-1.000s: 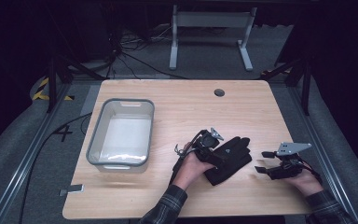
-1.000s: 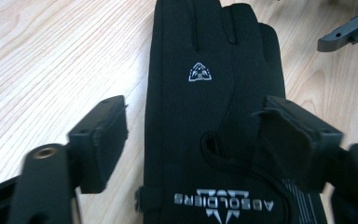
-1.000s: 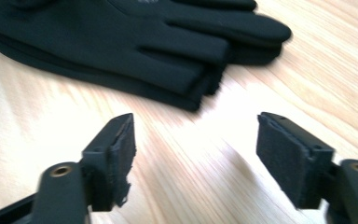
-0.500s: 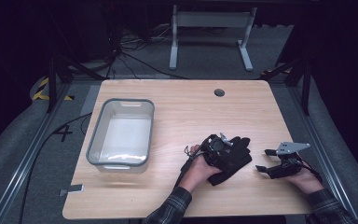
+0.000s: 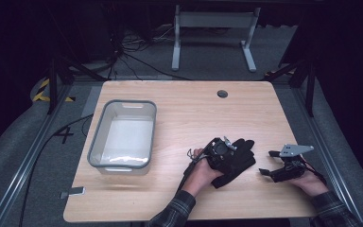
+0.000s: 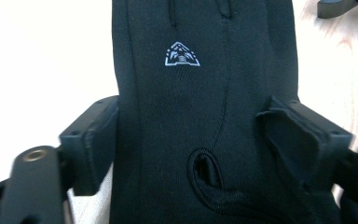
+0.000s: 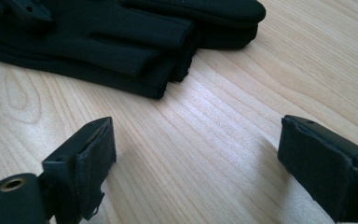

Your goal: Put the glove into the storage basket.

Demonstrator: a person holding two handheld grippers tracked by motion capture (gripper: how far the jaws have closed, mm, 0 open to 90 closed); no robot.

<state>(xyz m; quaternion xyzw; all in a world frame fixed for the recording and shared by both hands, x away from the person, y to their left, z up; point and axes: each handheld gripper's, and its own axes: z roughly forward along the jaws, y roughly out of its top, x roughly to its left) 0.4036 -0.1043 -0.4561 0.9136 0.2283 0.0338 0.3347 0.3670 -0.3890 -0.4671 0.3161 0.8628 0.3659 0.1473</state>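
- A black glove [image 5: 234, 161] lies flat on the right half of the wooden tabletop [image 5: 189, 109], its fingers pointing away from you and to the right. In the left gripper view a small pale triangular logo [image 6: 182, 54] marks its back.
- Your left hand-held gripper [image 5: 221, 150] sits low over the glove's cuff end. Its jaws straddle the glove's width and have just been closing in, with the fabric between them. The right-hand pad seems to meet the cloth; I cannot tell whether the grip is firm.
- Your left hand [image 5: 202, 171] reaches in from the bottom edge, the forearm angled up and to the right, the gripper pointing along the glove.
- Your right hand-held gripper [image 5: 270, 163] rests near the tabletop just to the right of the glove, apart from it. Its jaws have just been opening and stand wide, with bare wood between them.
- A clear, grey-rimmed bin [image 5: 123, 135] stands well apart on the left of the tabletop.
- Judged from this, you are at the grasping step. The next move calls for pinching the cuff fully before any lift.
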